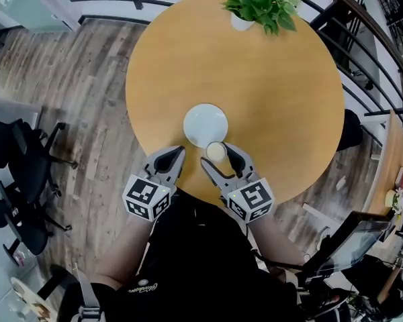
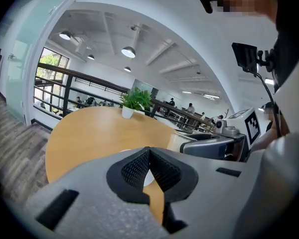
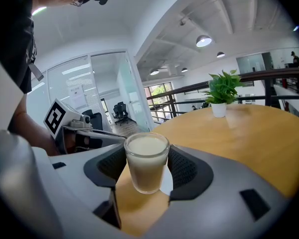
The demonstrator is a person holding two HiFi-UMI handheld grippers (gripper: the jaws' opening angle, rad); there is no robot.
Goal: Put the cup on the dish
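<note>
- While the right gripper [image 1: 215, 154] is clamped on the cup [image 3: 146, 158], its pads press the glass from both sides, and the cup holds a creamy drink.
- The cup is at the near rim of the white dish [image 1: 203, 119], above the round wooden tabletop [image 1: 282, 92]; I cannot tell whether it touches either.
- The left gripper [image 1: 178, 153], jaws pressed together on nothing, hovers just beside the dish's near left edge.
- A potted plant [image 1: 258, 5] stands at the far edge.
</note>
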